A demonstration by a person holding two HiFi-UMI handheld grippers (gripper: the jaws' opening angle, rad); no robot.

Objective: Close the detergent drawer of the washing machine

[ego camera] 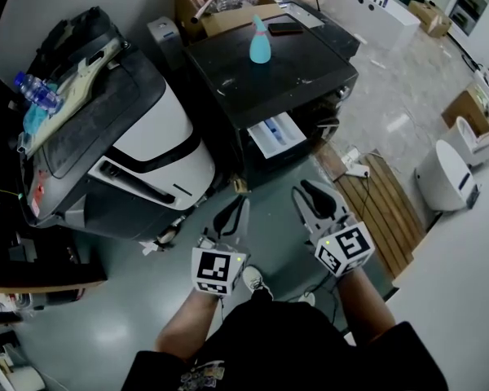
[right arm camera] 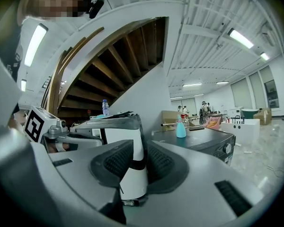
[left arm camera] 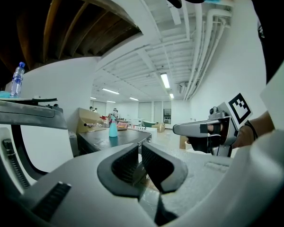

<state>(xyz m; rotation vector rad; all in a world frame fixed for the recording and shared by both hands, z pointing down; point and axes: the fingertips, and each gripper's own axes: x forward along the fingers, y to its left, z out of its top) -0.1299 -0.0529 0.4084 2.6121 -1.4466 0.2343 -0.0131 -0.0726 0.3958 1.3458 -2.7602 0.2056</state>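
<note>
Okay, the detergent drawer (ego camera: 273,134) is sticking out of the front of the black washing machine (ego camera: 269,80), up near its top edge. It is white inside and I can see down into it. So the job is not done yet.

My two claws are low and near me, well apart from the drawer. The left gripper (ego camera: 235,212) is clenched tight with nothing in it. The right gripper (ego camera: 308,195) has its jaws apart, and nothing is in there either. The white thing I see between them is only the big white and black machine (ego camera: 147,153) far behind.

I think I do not need to grab anything here. A push is enough. The clenched left claw would make a good blunt pusher. I should bring it up to the front face of the drawer and touch it in the middle, not at a corner. A push at a corner could twist the drawer and make it stick. Then I should push straight in, slow and level, until the front sits flat with the machine.

I should also keep low, so I do not bump the blue spray bottle (ego camera: 260,41) standing on top.
</note>
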